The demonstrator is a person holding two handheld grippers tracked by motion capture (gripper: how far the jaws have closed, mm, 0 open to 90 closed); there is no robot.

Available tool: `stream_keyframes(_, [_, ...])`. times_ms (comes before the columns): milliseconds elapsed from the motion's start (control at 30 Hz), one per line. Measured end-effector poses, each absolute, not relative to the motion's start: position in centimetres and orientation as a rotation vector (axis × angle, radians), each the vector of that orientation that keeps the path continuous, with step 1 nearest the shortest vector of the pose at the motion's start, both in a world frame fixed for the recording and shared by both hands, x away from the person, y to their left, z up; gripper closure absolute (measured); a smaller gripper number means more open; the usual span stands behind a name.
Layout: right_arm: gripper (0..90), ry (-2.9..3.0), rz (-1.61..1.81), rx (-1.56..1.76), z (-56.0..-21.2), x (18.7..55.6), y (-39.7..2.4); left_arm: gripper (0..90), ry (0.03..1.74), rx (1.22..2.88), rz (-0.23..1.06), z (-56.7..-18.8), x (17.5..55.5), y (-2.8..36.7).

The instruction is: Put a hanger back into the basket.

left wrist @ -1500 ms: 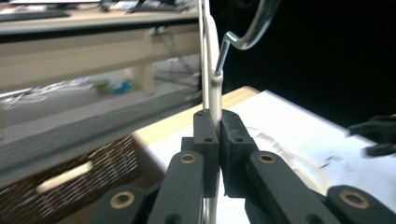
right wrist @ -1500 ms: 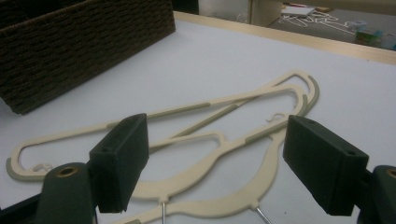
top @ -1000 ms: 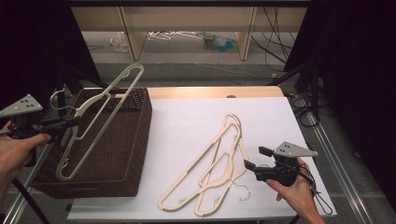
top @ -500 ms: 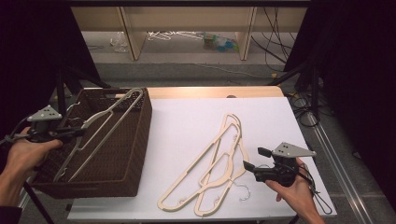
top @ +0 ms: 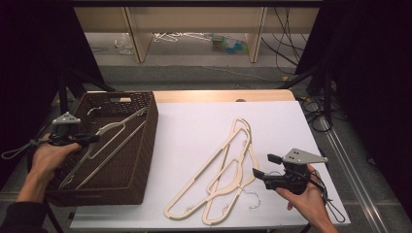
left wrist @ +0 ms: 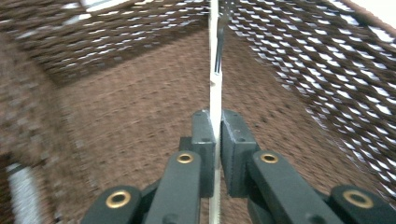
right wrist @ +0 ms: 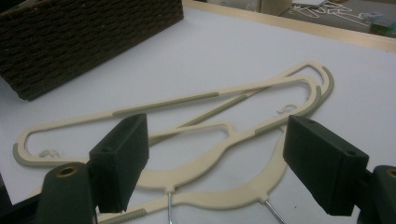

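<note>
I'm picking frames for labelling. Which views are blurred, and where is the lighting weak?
Left gripper view: the basket weave is streaked with motion blur; the jaws and the clamped hanger stay fairly sharp. Right gripper view: the near jaws look soft; the hangers on the table are clearer. High view: the table is evenly lit, its surroundings dark.

No lettering, label, brand mark or number can be read on anything pictured, in the high view or in either gripper view.

My hangers [top: 228, 170] were cream, the woven basket [top: 141, 145] dark brown, the worktop [top: 194, 131] white, my tools' jaws black.
</note>
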State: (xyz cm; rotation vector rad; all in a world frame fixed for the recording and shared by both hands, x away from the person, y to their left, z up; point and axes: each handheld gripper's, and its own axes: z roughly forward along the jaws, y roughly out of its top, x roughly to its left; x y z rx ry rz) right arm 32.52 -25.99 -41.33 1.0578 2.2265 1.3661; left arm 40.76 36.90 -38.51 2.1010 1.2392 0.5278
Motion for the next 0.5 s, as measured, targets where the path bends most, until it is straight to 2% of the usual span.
stream_keyframes(133, [23.7, 2.217, 1.382, 1.041, -41.6, 32.7, -25.9, 79.7, 1.326, 2.075, 0.578, -38.7, 40.7, 37.3])
stream_keyframes(233, [23.7, 2.228, 1.385, 1.056, -41.6, 32.6, -25.8, 69.6, 1.415, 2.033, 0.626, -38.7, 40.5, 37.2])
stream_keyframes(367, [23.6, 2.231, 1.364, 1.046, -41.7, 32.7, -25.8, 69.4, 1.440, 2.020, 0.712, -38.3, 40.1, 37.4])
stream_keyframes(500, [23.5, 2.254, 1.348, 1.078, -41.8, 32.5, -25.7, 59.0, 1.427, 1.975, 0.731, -37.6, 39.4, 36.7])
